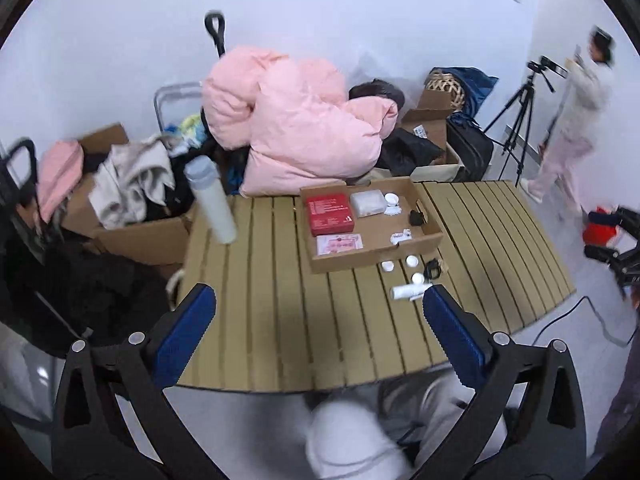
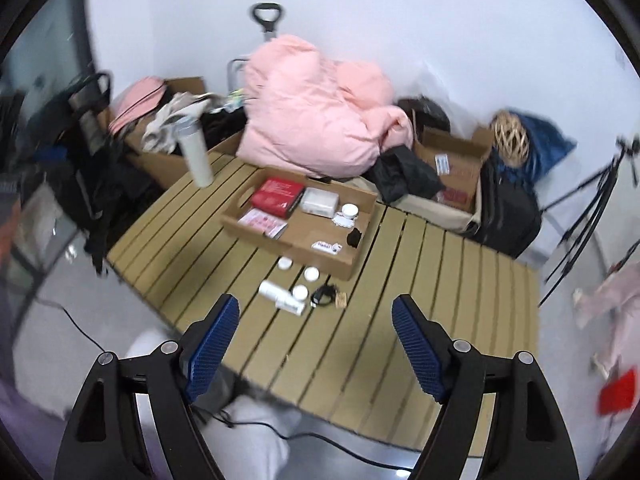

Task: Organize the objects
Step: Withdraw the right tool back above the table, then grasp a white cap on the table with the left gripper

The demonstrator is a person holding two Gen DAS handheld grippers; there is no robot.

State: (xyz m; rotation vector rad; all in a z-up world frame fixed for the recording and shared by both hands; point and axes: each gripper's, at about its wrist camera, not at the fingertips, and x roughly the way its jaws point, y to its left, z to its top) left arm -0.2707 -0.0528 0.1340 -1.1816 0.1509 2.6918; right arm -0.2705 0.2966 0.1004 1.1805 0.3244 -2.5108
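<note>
A shallow cardboard tray (image 1: 434,236) (image 2: 352,268) sits on the slatted table (image 1: 280,300) (image 2: 420,300). It holds a red box (image 1: 330,213) (image 2: 277,196), a white packet (image 1: 367,203) (image 2: 320,202), a pink card (image 1: 339,244) (image 2: 262,222), a white jar (image 1: 391,200) (image 2: 349,211) and a small black item (image 1: 417,217) (image 2: 353,237). In front of the tray lie three white caps (image 1: 411,261) (image 2: 310,273), a white tube (image 1: 406,292) (image 2: 280,296) and a black clip (image 1: 433,269) (image 2: 324,295). My left gripper (image 1: 320,320) and right gripper (image 2: 316,328) are open and empty, above the table's near edge.
A tall white bottle (image 1: 212,200) (image 2: 195,156) stands at the table's far left corner. A pink duvet (image 1: 304,128) (image 2: 316,120), cardboard boxes of clothes (image 1: 132,216) and bags crowd behind the table. A tripod (image 1: 520,128) and a person (image 1: 572,120) stand at the right.
</note>
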